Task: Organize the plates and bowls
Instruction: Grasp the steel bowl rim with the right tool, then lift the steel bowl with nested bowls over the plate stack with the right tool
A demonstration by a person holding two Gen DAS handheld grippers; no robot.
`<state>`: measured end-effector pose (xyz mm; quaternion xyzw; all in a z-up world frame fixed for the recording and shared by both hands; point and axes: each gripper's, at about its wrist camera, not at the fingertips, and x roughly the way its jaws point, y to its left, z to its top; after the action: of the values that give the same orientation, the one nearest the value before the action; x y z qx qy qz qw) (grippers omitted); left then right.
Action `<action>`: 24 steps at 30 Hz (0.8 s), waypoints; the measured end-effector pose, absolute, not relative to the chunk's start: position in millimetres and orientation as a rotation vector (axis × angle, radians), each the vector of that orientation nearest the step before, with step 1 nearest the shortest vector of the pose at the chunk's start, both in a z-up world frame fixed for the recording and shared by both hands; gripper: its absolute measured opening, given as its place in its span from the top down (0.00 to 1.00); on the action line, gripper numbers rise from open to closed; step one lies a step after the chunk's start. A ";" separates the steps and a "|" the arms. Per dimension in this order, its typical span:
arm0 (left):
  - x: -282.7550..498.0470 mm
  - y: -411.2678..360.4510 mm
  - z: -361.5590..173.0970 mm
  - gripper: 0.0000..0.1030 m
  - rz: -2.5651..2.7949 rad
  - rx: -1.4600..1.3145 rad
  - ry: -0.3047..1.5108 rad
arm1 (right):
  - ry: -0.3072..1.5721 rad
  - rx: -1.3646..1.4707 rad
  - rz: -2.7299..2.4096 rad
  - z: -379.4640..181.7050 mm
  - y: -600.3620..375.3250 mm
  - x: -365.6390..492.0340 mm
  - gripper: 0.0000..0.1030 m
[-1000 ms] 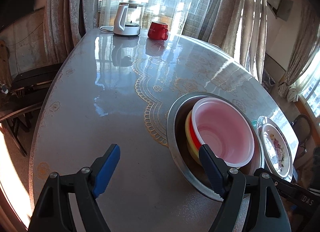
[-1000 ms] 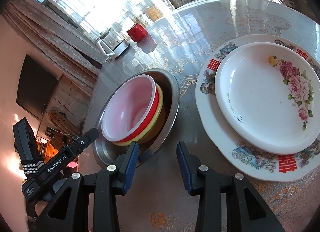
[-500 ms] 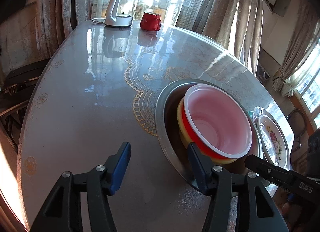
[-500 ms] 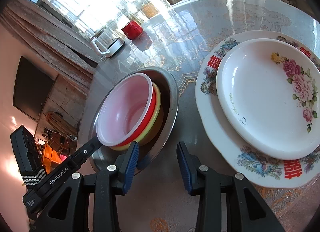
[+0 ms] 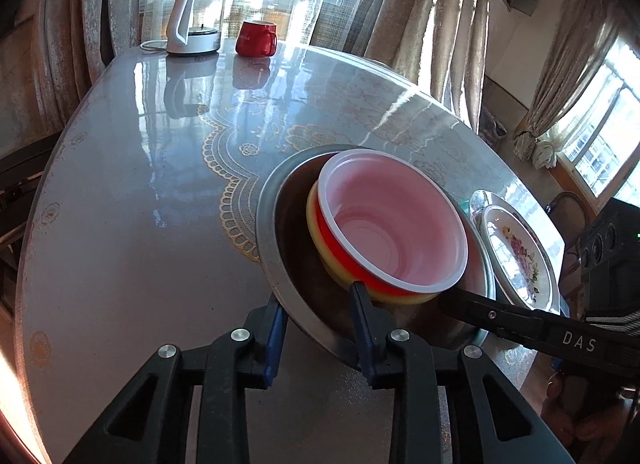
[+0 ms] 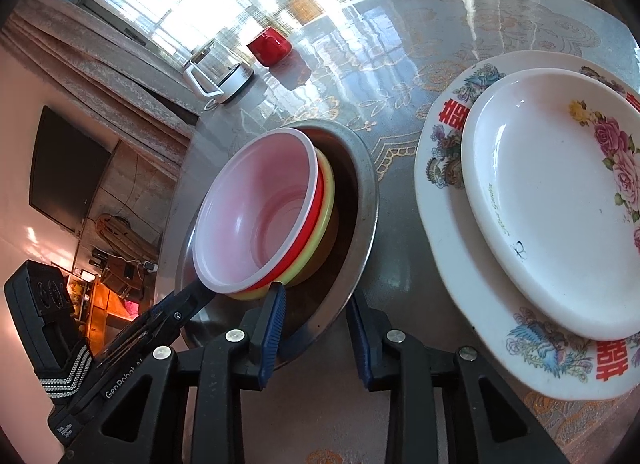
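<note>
Left wrist view: the left tool (image 5: 318, 326) straddles the near rim of the steel basin (image 5: 276, 260) — one blue pad outside the wall, the other inside. Its jaws have just been closing, and the rim sits between them; the inner pad looks pressed to the metal, the outer one right at the edge, though a firm clamp is hard to confirm. Nested in the basin, just beyond the tool's inner finger, are the pink bowl (image 5: 394, 219), a red bowl (image 5: 340, 260) and a yellow bowl (image 5: 320, 240). The right tool (image 5: 452, 302) reaches in from the right, its finger at the basin's rim. Farther right, a flowered plate (image 5: 520, 256). At the far end of the tabletop (image 5: 120, 183), a kettle (image 5: 192, 25) and red mug (image 5: 256, 38).

Right wrist view: the right tool (image 6: 316, 322) also straddles the basin's (image 6: 360, 191) near rim — left pad inside, right pad outside. These jaws too have just been closing, narrow now, and a small gap seems to remain at the outer pad. The bowl stack lies just ahead and left; the left tool's finger (image 6: 188, 300) meets the rim beneath it. To the right, well clear of the pads, a small white plate (image 6: 552, 199) rests on a large patterned plate (image 6: 444, 167).
</note>
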<state>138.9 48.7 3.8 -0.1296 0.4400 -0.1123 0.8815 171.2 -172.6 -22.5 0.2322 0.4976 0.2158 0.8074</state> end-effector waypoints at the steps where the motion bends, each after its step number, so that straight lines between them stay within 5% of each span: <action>1: 139.5 48.4 3.8 0.70 -0.238 -0.267 0.919 | 1.062 0.479 0.460 -21.4 -171.2 171.3 0.71; 24: 111.5 34.4 8.9 0.70 -0.234 -0.190 0.820 | 1.017 0.383 0.454 -17.2 -166.9 161.3 0.73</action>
<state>111.5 34.4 8.9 -0.0920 0.3969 -0.1135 0.9062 161.3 -166.9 -17.2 0.1807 0.4796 0.2140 0.8316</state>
